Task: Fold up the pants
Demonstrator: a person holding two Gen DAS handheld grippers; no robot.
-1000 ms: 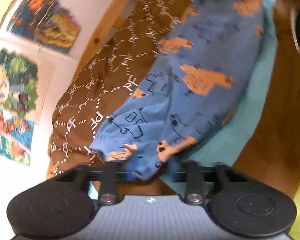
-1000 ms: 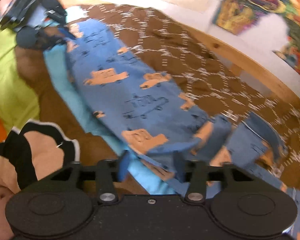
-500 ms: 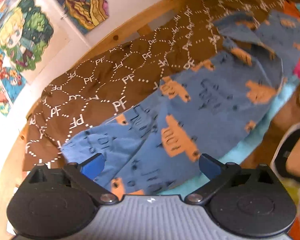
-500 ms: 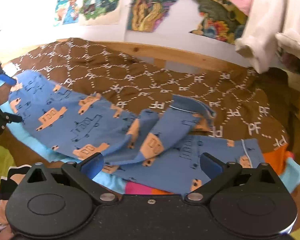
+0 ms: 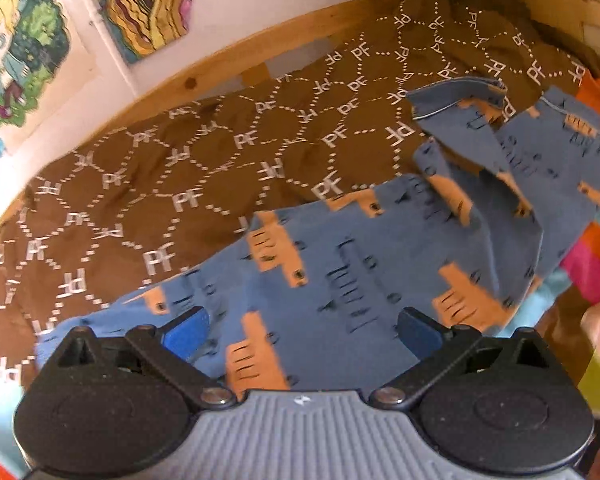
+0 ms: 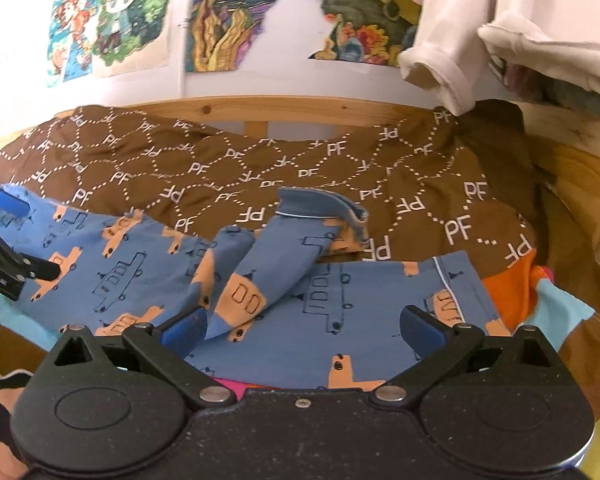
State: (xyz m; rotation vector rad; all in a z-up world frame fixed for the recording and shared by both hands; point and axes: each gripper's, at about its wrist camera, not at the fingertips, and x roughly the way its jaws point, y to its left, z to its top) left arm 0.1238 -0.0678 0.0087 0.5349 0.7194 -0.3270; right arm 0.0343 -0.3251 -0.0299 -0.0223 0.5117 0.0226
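One pair of blue pants (image 6: pixel 324 292) with orange truck print. One brown PF-patterned blanket (image 6: pixel 260 160). Two grippers: left gripper (image 5: pixel 302 334), right gripper (image 6: pixel 302 326), each with two blue fingertips (image 6: pixel 422 326). Three posters (image 6: pixel 236 12) on wall in right wrist view, possibly more beyond frame. One white garment (image 6: pixel 512 28) hanging at right.

Bed with wooden frame (image 6: pixel 300 110) along the far edge. Brown blanket (image 6: pixel 260 168) with white "PF" print covers the bed up to that edge. Blue pants (image 6: pixel 132 264) lie on the blanket toward the near edge, one leg (image 6: pixel 268 264) rumpled.
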